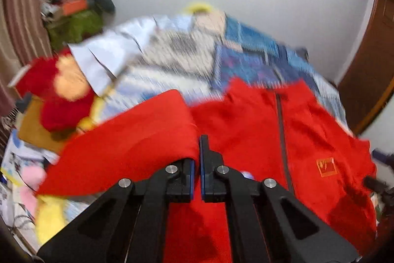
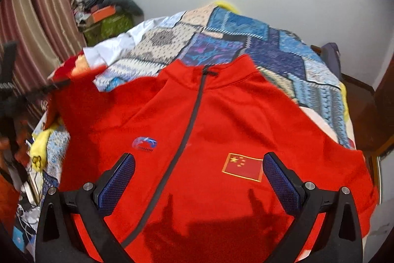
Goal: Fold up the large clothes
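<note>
The red zip-front fleece jacket (image 2: pixel 197 130) lies spread, front up, on the blue patchwork quilt (image 2: pixel 246 41). The left gripper (image 1: pixel 197 159) pinches its sleeve (image 1: pixel 128 139); the right gripper (image 2: pixel 198 169) hovers spread above the chest.

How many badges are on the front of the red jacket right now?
2 on the red jacket: a blue swirl logo left of the zipper, a flag patch right of it. Folded fabric may hide others.

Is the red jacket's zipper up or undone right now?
Zipped up. The dark zipper runs unbroken to the collar of the red jacket, with both front panels meeting flat.
</note>
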Motion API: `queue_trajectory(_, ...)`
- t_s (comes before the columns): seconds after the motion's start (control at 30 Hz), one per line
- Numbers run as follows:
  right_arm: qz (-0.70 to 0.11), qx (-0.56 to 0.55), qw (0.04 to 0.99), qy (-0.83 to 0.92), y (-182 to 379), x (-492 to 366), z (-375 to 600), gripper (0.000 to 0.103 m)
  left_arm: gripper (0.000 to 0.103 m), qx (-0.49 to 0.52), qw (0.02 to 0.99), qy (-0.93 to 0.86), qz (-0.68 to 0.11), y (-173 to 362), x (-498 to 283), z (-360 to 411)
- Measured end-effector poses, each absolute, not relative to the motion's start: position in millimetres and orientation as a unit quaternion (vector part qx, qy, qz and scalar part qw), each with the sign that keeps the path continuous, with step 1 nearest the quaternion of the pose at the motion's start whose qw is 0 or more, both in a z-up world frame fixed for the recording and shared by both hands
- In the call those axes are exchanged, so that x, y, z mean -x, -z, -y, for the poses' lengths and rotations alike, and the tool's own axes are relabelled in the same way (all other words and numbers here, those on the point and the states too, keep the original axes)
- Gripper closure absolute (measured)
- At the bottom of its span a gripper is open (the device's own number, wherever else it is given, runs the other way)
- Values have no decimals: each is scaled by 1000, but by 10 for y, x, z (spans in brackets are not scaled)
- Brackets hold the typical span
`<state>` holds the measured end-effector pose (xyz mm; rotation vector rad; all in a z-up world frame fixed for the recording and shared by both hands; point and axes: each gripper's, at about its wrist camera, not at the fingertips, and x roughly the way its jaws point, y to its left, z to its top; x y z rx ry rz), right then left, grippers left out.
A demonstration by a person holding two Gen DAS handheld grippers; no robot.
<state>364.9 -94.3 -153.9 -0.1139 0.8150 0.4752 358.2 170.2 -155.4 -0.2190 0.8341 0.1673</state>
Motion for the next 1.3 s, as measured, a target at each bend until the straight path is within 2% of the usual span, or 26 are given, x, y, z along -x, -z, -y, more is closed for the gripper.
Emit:
queue_trajectory(0.17,-380,44,897,-221,1346,-3511,1233,0,100,153,855,-71,-491,2324,-3701,-1561)
queue_trajectory(0.23,-372,47,901,-216,1276,-3443,1351,0,94,157,842,-77,-510,2511,-3644,-1492)
queue_trajectory(0.27,-370,49,903,-213,1248,-3416,1405,0,85,155,834,-82,-523,2597,-3620,-1476)
queue_trajectory(0.3,-368,51,904,-211,1222,-3389,1460,0,71,153,824,-80,-540,2673,-3576,-1481)
queue_trajectory(0.4,-368,54,905,-205,1203,-3329,1560,0,49,161,823,-72,-540,2657,-3399,-1491)
queue_trajectory(0.47,-369,59,904,-207,1213,-3309,1577,0,37,163,831,-76,-526,2515,-3263,-1558)
queue_trajectory(0.57,-371,72,901,-212,1274,-3284,1521,0,26,170,855,-91,-481,2187,-3014,-1756)
queue_trajectory(0.6,-373,76,900,-213,1301,-3282,1485,0,18,178,864,-104,-459,2053,-2903,-1893)
queue_trajectory(0.7,-380,88,895,-217,1404,-3338,1334,0,12,217,867,-132,-429,1900,-2750,-2255)
queue_trajectory(0.93,-413,105,872,-242,1682,-3546,867,0,13,333,817,-173,-437,2240,-2762,-3040)
queue_trajectory(1.03,-428,120,860,-249,1822,-3676,625,0,21,361,808,-181,-428,2384,-2784,-3219)
queue_trajectory(1.13,-448,135,847,-253,1994,-3810,392,0,42,350,812,-203,-420,2386,-2869,-3263)
queue_trajectory(1.2,-464,139,836,-258,2110,-3902,255,0,88,296,813,-245,-437,2375,-2997,-3241)
queue_trajectory(1.23,-474,138,830,-262,2164,-3947,209,0,95,265,813,-265,-446,2358,-3062,-3219)
queue_trajectory(1.3,-492,134,818,-265,2259,-4017,142,0,100,234,826,-268,-438,2251,-3121,-3169)
